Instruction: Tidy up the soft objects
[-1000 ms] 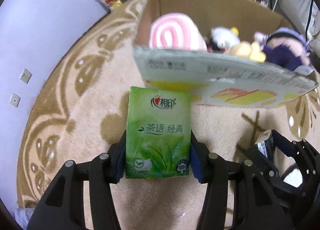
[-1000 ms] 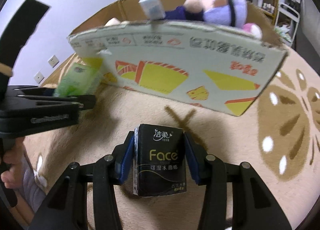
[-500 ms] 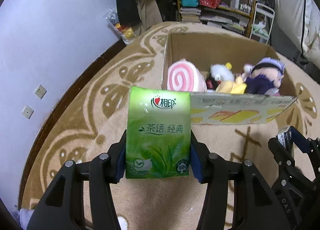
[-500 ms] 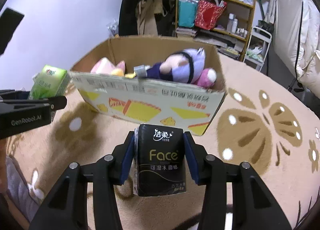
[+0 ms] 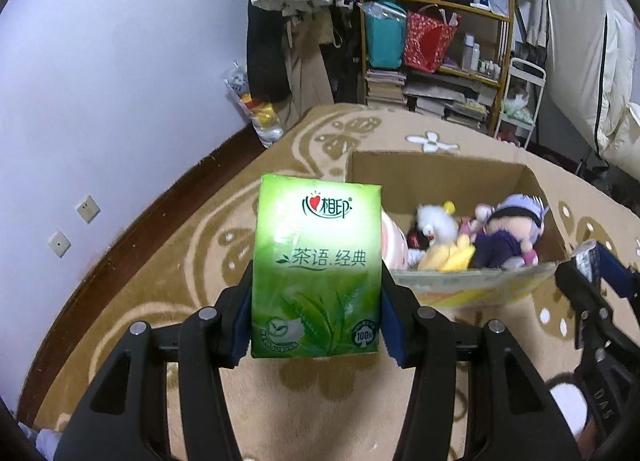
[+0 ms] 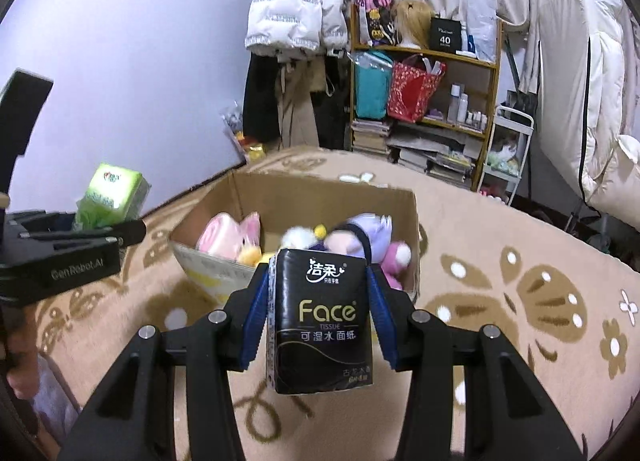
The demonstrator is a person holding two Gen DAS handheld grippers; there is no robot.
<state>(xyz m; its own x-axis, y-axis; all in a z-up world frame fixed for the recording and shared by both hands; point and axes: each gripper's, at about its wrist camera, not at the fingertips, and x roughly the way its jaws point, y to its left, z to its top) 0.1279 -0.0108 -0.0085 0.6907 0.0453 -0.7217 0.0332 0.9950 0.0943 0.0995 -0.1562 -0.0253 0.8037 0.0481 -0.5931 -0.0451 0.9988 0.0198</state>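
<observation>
- Tissue pack, green (image 5: 316, 269), sits clamped in your left tool (image 5: 317, 321).
- Your right tool (image 6: 318, 323) grips the black Face tissue pack (image 6: 322, 321) above the cardboard box (image 6: 320, 197).

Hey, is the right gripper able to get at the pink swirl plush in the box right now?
Probably not: the right gripper is shut on the black tissue pack, though the cardboard box is open above the pink swirl plush.

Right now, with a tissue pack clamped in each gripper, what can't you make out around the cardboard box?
- Left wrist view: the green tissue pack covers most of the pink swirl plush and the brown cardboard box's left wall.
- Right wrist view: the black Face tissue pack hides the box's near right wall; the purple-haired doll is blurred.
- Box floor: buried under toys.
</observation>
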